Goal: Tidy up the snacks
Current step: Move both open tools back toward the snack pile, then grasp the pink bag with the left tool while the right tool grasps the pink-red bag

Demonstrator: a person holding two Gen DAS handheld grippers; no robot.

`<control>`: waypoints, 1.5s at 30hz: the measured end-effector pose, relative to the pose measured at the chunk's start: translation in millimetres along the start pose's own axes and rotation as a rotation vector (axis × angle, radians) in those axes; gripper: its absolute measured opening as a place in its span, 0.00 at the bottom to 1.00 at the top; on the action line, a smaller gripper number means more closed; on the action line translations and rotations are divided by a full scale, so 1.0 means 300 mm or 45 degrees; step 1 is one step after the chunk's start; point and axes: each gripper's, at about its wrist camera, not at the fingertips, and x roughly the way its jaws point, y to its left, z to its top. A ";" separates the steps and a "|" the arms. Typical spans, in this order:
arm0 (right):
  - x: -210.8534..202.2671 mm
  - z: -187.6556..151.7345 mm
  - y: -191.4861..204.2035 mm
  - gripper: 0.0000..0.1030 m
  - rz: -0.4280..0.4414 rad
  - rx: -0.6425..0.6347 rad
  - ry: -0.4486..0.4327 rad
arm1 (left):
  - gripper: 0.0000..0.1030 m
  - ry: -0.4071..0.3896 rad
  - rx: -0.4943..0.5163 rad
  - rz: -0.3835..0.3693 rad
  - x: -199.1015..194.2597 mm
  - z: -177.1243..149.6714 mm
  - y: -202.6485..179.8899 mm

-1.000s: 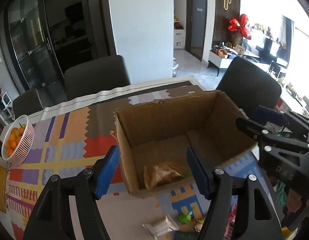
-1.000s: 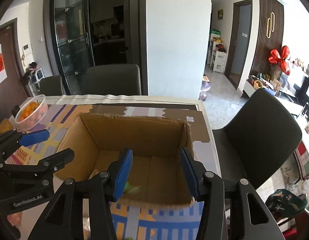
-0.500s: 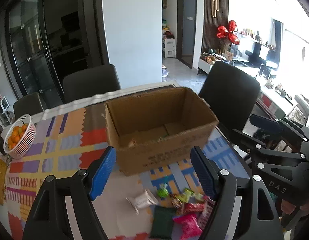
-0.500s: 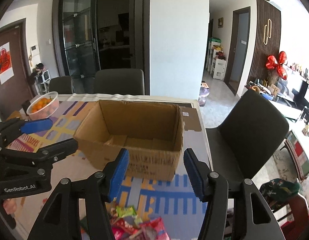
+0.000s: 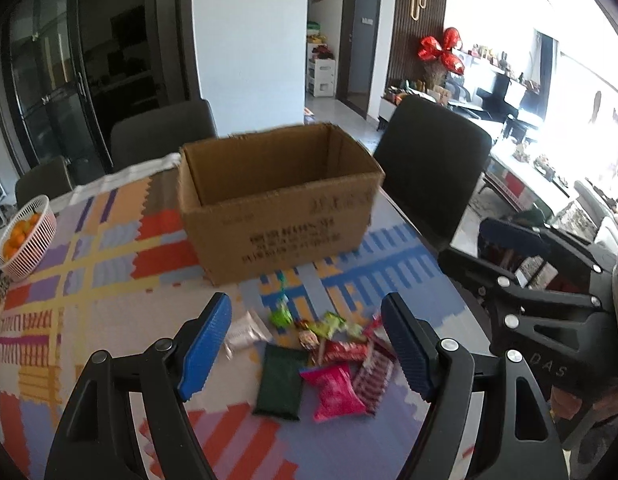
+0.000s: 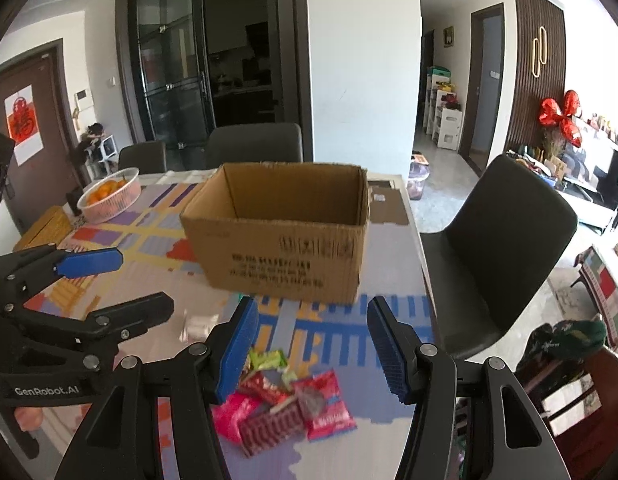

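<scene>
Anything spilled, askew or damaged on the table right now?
Only the snack packets stand out: they lie in a loose, overlapping heap on the mat in front of the cardboard box, not in it. The box stands upright and looks intact. The basket of oranges looks undisturbed.

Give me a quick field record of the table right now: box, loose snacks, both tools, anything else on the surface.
box: cardboard box, open top, upright on the patterned mat; contents not visible from this angle
snack pile: loose packets on the mat, in front of the box, apart from it
named packets: dark green packet, pink packet, white packet
left tool: open, empty, above the pile
right tool: open, empty, above the pile
other: basket of oranges at the mat's left edge
</scene>
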 end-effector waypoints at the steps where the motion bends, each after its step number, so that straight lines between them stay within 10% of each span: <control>1: -0.005 -0.014 -0.004 0.56 -0.001 -0.002 0.002 | 0.75 0.010 -0.003 -0.008 0.003 -0.015 -0.006; 27: 0.179 -0.341 -0.057 0.56 0.070 0.015 0.364 | 0.66 0.353 -0.011 -0.041 0.258 -0.262 -0.091; 45: 0.367 -0.369 -0.062 0.56 0.125 -0.001 0.487 | 0.56 0.451 -0.061 -0.063 0.419 -0.286 -0.066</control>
